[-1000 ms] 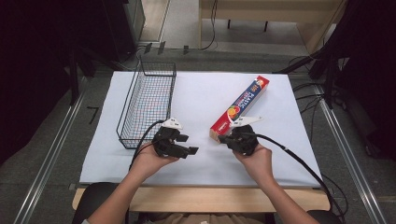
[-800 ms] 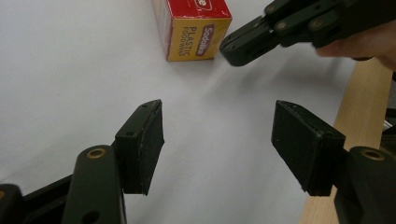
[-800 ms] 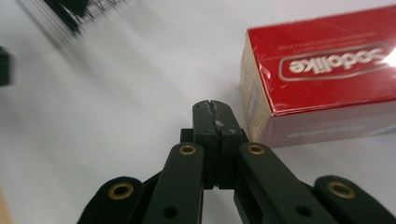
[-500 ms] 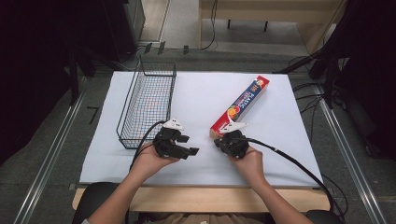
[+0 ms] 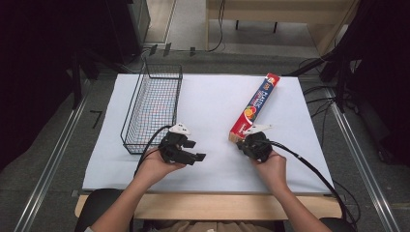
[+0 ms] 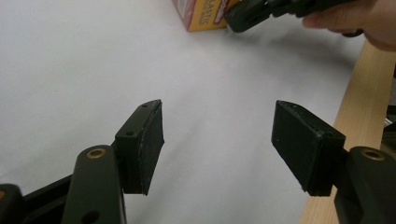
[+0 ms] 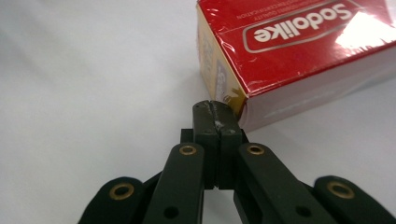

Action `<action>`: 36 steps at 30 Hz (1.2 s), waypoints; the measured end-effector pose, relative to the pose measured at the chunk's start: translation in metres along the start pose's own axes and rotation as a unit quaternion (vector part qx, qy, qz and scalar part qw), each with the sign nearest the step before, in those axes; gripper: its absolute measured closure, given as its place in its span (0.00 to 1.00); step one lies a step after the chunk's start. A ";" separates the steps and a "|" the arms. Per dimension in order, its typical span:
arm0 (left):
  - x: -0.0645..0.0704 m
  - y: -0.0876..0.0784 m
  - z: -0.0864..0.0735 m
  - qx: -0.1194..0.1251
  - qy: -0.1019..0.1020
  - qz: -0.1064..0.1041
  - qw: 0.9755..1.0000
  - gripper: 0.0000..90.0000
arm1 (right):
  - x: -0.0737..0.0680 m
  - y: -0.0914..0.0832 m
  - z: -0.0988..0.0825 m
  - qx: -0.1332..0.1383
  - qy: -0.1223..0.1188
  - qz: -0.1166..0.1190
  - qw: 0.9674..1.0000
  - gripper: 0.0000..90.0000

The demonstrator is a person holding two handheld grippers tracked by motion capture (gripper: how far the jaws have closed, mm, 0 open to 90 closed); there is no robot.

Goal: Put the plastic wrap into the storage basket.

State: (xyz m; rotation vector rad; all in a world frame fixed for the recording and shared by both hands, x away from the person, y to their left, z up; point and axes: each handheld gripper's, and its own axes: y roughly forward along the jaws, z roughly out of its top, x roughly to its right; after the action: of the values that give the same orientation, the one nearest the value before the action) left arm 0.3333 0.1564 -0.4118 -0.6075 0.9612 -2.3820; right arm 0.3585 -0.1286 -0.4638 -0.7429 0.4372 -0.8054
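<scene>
A long red and yellow box (image 5: pixel 255 104) of plastic wrap lies slanted on the white table cover (image 5: pixel 217 96), right of centre. In the right gripper view its near end (image 7: pixel 303 42) is close up. My right gripper (image 7: pixel 215 109) is shut and holds nothing, and its tips sit at the lower corner of that end. From above, the right gripper (image 5: pixel 240 143) lies just below the box's near end. My left gripper (image 5: pixel 197 150) rests low on the cover, pointing right, and its jaws (image 6: pixel 217 140) stand open over bare cover.
A black wire basket (image 5: pixel 152 106) stands at the left of the cover, just beyond the left gripper. The left gripper view shows the table's wooden front edge (image 6: pixel 364 102) on its right and the right gripper (image 6: pixel 252 14) at the top.
The right gripper shifted sideways by the box's near end and sank a little toward the cover. The left gripper has kept still.
</scene>
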 end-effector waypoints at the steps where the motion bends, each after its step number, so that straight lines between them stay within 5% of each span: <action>1: 0.000 0.000 0.000 -0.001 0.000 -0.001 1.000 0.39 | 0.007 -0.006 -0.003 -0.002 0.005 -0.008 1.000 1.00; 9: 0.001 0.003 0.000 -0.002 0.002 -0.004 1.000 0.39 | 0.040 -0.027 -0.014 -0.019 0.024 -0.040 0.999 1.00; 14: 0.002 0.004 0.001 -0.004 0.004 -0.002 1.000 0.39 | 0.052 -0.034 -0.020 -0.027 0.017 -0.066 0.997 1.00; 19: 0.002 0.005 0.002 -0.005 0.005 -0.002 1.000 0.39 | 0.042 -0.038 -0.013 -0.001 0.029 -0.041 0.999 1.00; 25: 0.003 0.006 0.002 -0.009 0.010 -0.003 1.000 0.39 | 0.017 -0.010 0.008 0.014 0.037 -0.040 0.998 1.00; 30: 0.002 0.006 0.001 -0.009 0.007 -0.005 1.000 0.39 | 0.021 -0.001 0.008 0.011 0.052 -0.073 0.996 1.00; 36: 0.002 0.005 0.001 -0.009 0.008 -0.004 1.000 0.39 | 0.036 -0.015 -0.004 -0.003 0.066 -0.082 0.994 1.00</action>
State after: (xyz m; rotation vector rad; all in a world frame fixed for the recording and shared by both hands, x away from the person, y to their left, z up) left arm 0.3336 0.1513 -0.4149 -0.6010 0.9897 -2.3914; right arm 0.3710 -0.1653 -0.4581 -0.7395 0.5021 -1.0114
